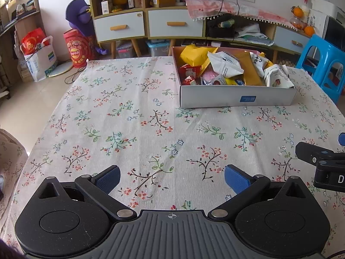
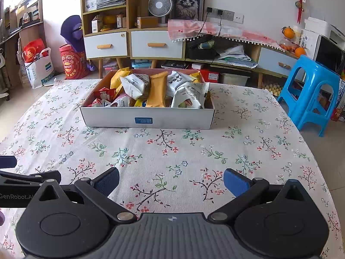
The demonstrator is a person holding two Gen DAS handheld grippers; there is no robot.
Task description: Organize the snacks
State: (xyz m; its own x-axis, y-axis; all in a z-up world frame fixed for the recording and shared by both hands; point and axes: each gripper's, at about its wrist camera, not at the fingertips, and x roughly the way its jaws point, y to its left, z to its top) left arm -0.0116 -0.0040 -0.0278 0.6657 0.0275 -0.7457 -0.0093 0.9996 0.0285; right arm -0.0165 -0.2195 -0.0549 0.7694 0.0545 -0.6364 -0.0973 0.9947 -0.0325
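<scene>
A shallow white cardboard box (image 1: 215,99) stands on the far half of a floral-cloth table (image 1: 129,129). It holds several snack packets: yellow (image 1: 194,56), white (image 1: 226,64), amber (image 1: 250,69) and red (image 1: 189,71). The box also shows in the right wrist view (image 2: 107,118), straight ahead, with the same packets (image 2: 156,90) piled inside. My left gripper (image 1: 172,179) is open and empty, low over the near part of the cloth. My right gripper (image 2: 171,180) is open and empty, also near the front. Each gripper's body shows at the other view's edge.
A blue plastic stool (image 2: 312,90) stands off the table's right side. Wooden cabinets with drawers (image 2: 151,43) line the far wall. Bags (image 1: 38,58) and a red tub (image 1: 77,49) sit on the floor at the left.
</scene>
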